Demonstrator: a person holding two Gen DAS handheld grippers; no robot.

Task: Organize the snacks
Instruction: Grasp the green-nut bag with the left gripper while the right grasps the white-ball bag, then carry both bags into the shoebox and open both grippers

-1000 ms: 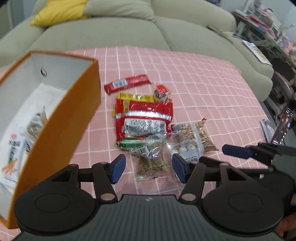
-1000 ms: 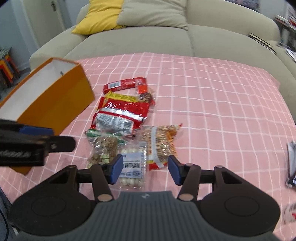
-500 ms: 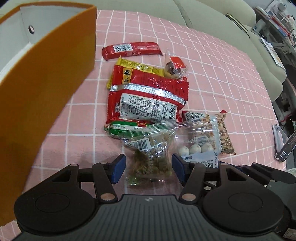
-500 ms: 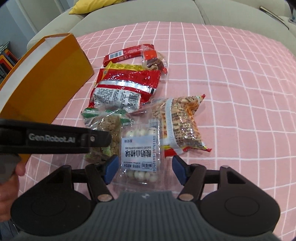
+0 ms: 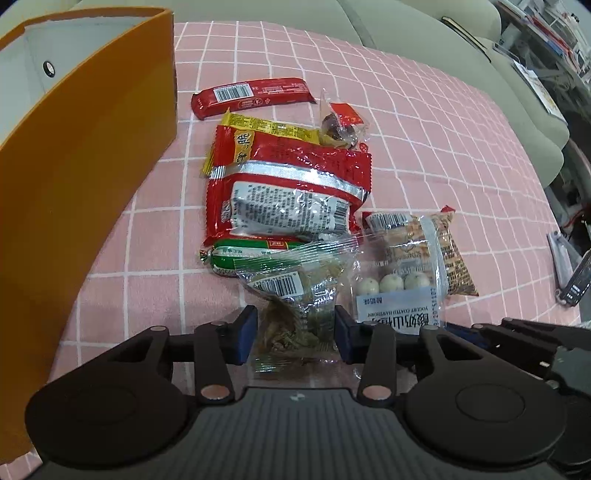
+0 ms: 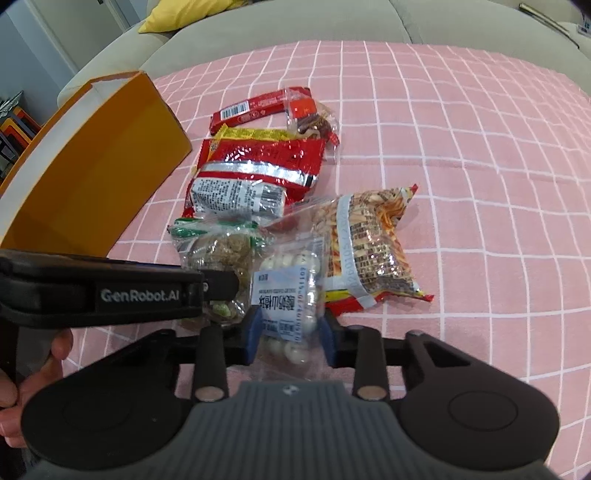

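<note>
Several snack packets lie on the pink checked cloth (image 5: 424, 122). My left gripper (image 5: 295, 338) has its jaws around the near end of a clear packet of green-brown snacks (image 5: 295, 314), narrowed but not clamped. My right gripper (image 6: 290, 334) has its jaws close around a clear packet of white yogurt balls (image 6: 286, 291), which also shows in the left wrist view (image 5: 393, 295). Behind lie a large red packet (image 5: 288, 184), a peanut packet (image 6: 369, 243), a red bar (image 5: 251, 96) and a small wrapped sweet (image 5: 338, 125). The orange box (image 5: 85, 177) stands at the left.
A green sausage packet (image 5: 251, 253) lies under the clear packet. A beige sofa (image 6: 295, 18) with a yellow cushion (image 6: 184, 14) runs behind the table. The table's right edge drops off to clutter (image 5: 569, 258). The left gripper's body (image 6: 110, 291) crosses the right wrist view.
Both grippers have come down and forward onto the packets. Their jaws have narrowed around the green-brown snack packet and the yogurt ball packet.
</note>
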